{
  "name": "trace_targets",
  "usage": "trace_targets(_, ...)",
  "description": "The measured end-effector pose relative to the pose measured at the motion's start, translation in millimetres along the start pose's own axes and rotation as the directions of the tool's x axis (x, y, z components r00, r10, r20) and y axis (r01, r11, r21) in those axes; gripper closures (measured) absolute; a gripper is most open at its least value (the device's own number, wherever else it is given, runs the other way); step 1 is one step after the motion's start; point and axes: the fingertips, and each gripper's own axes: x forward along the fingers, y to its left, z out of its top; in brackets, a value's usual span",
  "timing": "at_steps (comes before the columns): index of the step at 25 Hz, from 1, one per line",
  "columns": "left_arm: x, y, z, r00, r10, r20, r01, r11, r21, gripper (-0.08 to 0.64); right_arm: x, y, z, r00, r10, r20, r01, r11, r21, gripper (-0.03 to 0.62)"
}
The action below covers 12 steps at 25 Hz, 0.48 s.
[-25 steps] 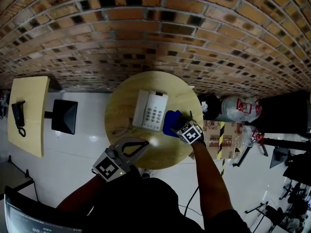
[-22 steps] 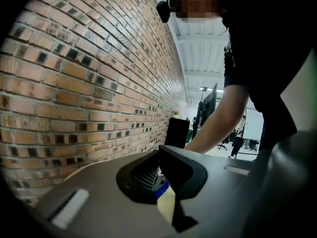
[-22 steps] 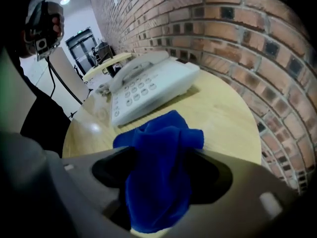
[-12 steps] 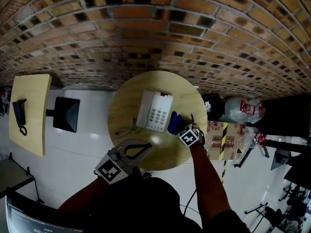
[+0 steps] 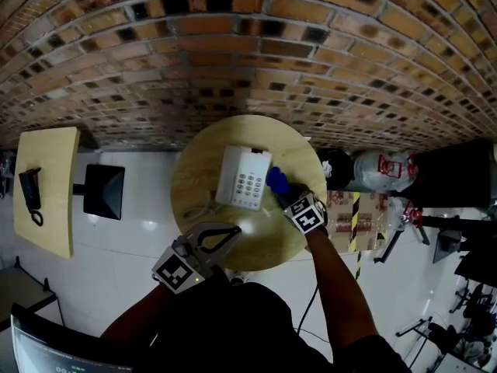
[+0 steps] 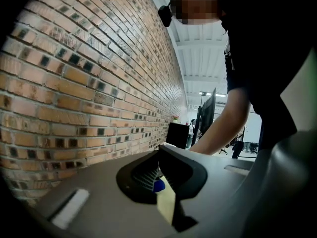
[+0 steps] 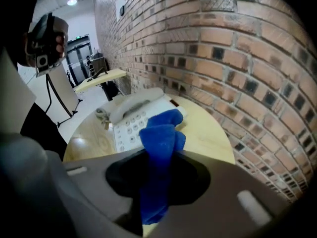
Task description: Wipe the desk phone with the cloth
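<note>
Head view has the person's right arm [image 5: 332,282] stretched forward, bare forearm straight, carrying the right gripper [image 5: 284,195] over the round table [image 5: 194,189] at about its three o'clock edge. Its jaws are closing and already pinch the blue cloth [image 5: 276,181], which sticks out ahead of them in a bunched fold; the right gripper view shows the cloth running straight through the gap between the jaws. The cloth lies just beside the white desk phone [image 5: 243,179], at the phone's three o'clock side, by the keypad. The phone sits a little past the table's centre, towards twelve o'clock, its handset along its nine o'clock side. The left arm is bent and held back, and the left gripper [image 5: 233,229] hangs over the table's six o'clock rim, well apart from the phone, jaws pressed together with nothing between them. I count two grippers, one cloth, one phone on the round table, and two tables in all: a rectangular table [image 5: 50,169] stands off at nine o'clock.
</note>
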Motion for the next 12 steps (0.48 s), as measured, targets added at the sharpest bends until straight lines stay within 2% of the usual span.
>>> trace_targets(6, -4.9, 9.7, 1.8, 1.0, 0.013, 0.007, -0.013, 1.0, 0.013, 0.558, 14.6, -11.9, 82.0, 0.995, 0.055, 0.085, -0.048, 0.995, -0.088, 0.497)
trace_targets(12, -13.7, 25.4, -2.7, 0.999, 0.037, 0.013, -0.037, 0.999, -0.032, 0.558, 58.7, -7.9, 118.1, 0.994, 0.101, 0.03, -0.096, 0.984, -0.147, 0.497)
